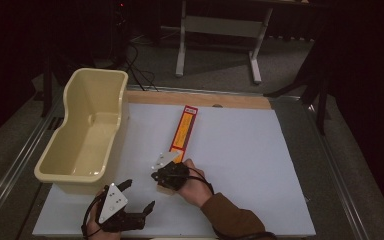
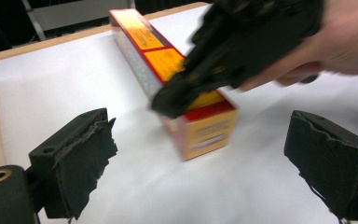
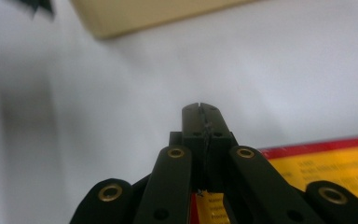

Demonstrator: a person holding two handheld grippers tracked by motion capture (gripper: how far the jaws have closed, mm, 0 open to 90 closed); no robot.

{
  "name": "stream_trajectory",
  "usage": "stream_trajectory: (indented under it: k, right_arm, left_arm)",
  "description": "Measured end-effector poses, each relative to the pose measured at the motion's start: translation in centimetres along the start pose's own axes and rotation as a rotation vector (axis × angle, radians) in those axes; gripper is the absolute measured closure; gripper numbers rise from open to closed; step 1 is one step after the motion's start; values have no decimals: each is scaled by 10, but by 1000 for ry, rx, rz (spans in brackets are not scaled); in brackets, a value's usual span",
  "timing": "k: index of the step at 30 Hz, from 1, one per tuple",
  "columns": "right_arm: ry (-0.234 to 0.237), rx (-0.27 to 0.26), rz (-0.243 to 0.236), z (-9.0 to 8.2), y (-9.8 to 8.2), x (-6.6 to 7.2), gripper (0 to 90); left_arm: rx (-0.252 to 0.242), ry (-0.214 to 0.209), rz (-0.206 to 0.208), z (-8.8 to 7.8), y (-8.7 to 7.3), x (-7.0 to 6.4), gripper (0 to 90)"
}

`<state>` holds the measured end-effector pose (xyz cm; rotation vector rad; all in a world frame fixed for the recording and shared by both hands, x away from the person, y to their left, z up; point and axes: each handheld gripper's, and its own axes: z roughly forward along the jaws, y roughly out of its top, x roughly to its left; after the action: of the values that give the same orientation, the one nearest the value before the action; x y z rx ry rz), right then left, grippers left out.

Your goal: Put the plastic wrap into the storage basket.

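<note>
Right hand-held gripper (image 1: 156, 176): jaws seen pressed together with nothing between them — its tip rests on the near end of the box, on the top face.
Left hand-held gripper (image 1: 139, 196): jaws spread wide, nothing held; it is seen near the front edge of the worktop, apart from the box.
Box (image 1: 182, 132): long, red and yellow, laid flat on the white worktop (image 1: 240, 165), its far end pointing away from the person.
Tub (image 1: 87, 130): cream plastic — set at the left edge of the worktop, beside the box but apart from it.
</note>
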<state>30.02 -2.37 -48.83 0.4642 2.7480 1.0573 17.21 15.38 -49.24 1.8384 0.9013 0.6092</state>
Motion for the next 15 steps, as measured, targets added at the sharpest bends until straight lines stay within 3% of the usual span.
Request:
stream_trajectory:
  k: [10,11,15]
  right_arm:
    - [-15,88,-56,-39,-33,-8,899]
    - [-27,102,-44,-49,-43,-14,899]
    - [-60,125,-17,-62,-59,-26,899]
  left_arm:
    - [4,-1,3,1,0,-2,78]
    - [4,0,-3,1,0,-2,78]
    - [2,0,-3,1,0,-1,78]
